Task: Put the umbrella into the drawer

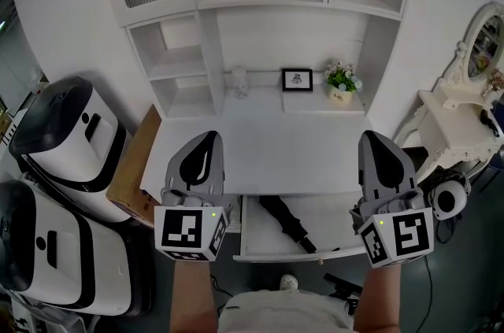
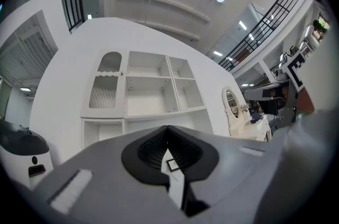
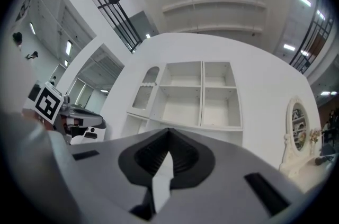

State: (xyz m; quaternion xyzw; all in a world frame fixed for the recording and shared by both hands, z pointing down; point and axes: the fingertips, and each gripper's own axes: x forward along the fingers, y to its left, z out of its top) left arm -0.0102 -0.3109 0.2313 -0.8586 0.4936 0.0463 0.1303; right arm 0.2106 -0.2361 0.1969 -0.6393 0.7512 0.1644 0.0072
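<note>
Far left, two white machines (image 1: 67, 131) with black tops stand on the floor, next to the desk (image 1: 276, 150). My left gripper (image 1: 206, 137) hangs over the desk's left part. In the left gripper view its jaws meet at the tips, nothing between them, pointing at the shelves (image 2: 145, 93). A jar (image 1: 239, 81) stands at the back of the desk by the left shelf cubbies.

The drawer (image 1: 327, 213) under the desk front is pulled open between my two grippers. The umbrella (image 1: 287, 223), black and folded, lies inside it on the drawer floor, slanted, in the left-middle part. Neither gripper touches it.

A frame (image 1: 297, 79) stands against the back wall, and a plant (image 1: 342, 81) is just right of it. My right gripper (image 1: 372, 137) is over the desk's right edge, jaws pressed together, empty, also aimed at the shelves. Far right is a white vanity (image 1: 461, 127) with an oval mirror (image 1: 484, 40).
</note>
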